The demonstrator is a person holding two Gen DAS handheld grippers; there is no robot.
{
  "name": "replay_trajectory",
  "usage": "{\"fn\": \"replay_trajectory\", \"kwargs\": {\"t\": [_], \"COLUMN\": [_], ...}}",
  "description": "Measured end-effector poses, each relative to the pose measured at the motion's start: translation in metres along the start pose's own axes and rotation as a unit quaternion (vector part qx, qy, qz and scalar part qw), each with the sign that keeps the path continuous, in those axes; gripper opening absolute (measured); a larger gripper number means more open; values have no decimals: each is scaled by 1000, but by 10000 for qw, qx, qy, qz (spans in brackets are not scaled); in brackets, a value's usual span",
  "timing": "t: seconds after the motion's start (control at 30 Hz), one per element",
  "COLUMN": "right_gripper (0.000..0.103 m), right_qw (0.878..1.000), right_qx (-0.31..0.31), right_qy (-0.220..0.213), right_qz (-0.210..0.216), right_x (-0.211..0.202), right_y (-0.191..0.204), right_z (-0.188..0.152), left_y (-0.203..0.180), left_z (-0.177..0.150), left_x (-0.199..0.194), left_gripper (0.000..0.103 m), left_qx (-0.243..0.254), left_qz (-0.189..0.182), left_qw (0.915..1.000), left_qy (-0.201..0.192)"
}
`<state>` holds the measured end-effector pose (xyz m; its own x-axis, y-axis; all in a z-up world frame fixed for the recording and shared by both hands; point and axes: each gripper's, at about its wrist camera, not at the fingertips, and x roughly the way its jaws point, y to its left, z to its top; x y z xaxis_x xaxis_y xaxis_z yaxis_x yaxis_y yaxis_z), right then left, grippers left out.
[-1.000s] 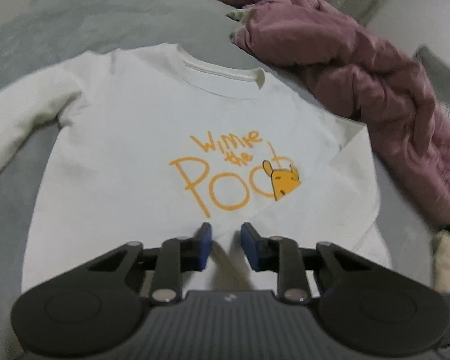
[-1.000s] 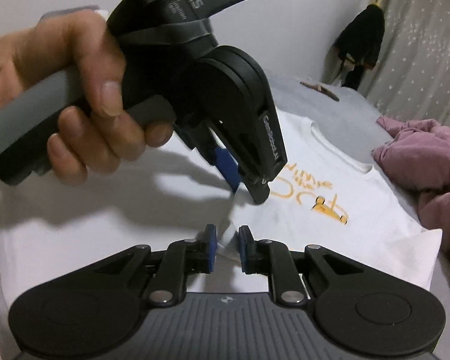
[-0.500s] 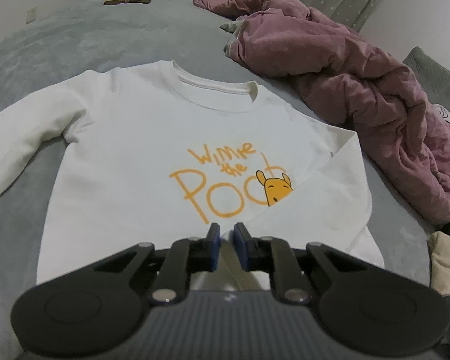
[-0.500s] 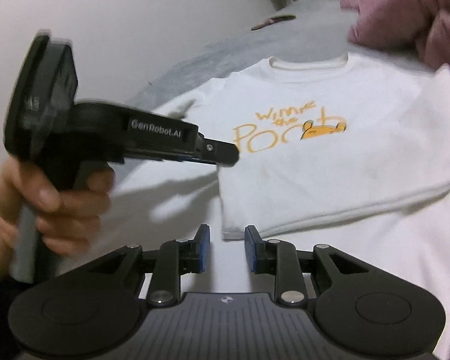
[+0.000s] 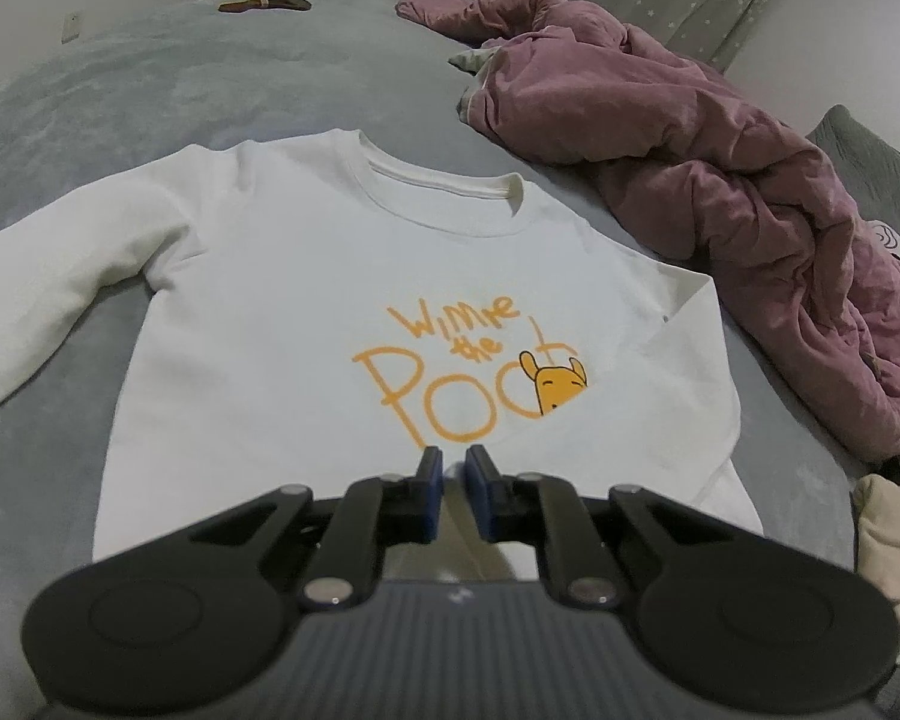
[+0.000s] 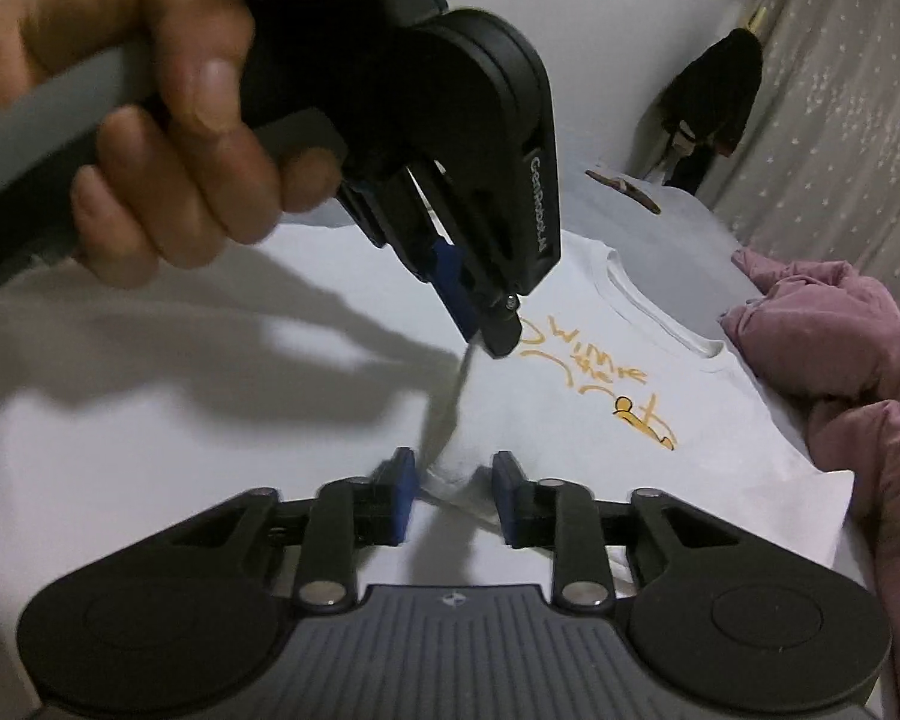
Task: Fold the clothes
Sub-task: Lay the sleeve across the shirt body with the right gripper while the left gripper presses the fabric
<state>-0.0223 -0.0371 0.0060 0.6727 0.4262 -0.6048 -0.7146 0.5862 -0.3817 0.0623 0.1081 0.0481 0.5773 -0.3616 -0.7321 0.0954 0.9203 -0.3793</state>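
Since half a second ago the right gripper [image 6: 453, 489] has swung back in under the left gripper [image 6: 480, 324]; its jaws have just been closing, and a raised fold of white fabric now sits between them, pads not visibly pressing on it. Left jaws have come together, clamped on a pinch of the same cloth, pulling it into a peak.

Grey bed [image 5: 198, 96] fills the scene, pink quilt [image 5: 720, 180] heaped along its right side. The white Winnie-the-Pooh sweatshirt [image 5: 306, 276] lies flat on the bed, front up, collar far, hem near. One sleeve [image 5: 48, 300] stretches out to the left; the other looks already folded across the chest, covering part of the print.

Key relation: both grippers are at the hem end, so the shirt's long axis runs away from them toward the collar. Left hand [image 6: 168, 120] grips higher, right sits lower and nearer. The next fold likely carries the hem toward the collar.
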Motion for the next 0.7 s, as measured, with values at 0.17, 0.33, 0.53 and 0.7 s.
{"fn": "replay_trajectory", "kwargs": {"t": [0.17,0.33,0.53,0.7], "right_gripper": [15,15,15,15], "right_qw": [9989,9957,9938,9916], "right_qx": [-27,38,-101,-208], "right_qy": [-430,-907,-1106,-1268], "right_qz": [-206,-203,-14,124], "right_x": [-16,-30,-30,-27], "right_y": [3,5,17,26], "right_z": [7,14,17,21], "left_y": [4,12,23,34], "left_z": [5,5,-4,-6], "left_x": [-11,-35,-53,-65], "left_gripper": [10,9,9,9], "left_qx": [-56,-61,-23,-95], "left_qz": [10,61,224,264], "left_qw": [9999,9991,9981,9970], "left_qy": [-153,-421,-580,-724]}}
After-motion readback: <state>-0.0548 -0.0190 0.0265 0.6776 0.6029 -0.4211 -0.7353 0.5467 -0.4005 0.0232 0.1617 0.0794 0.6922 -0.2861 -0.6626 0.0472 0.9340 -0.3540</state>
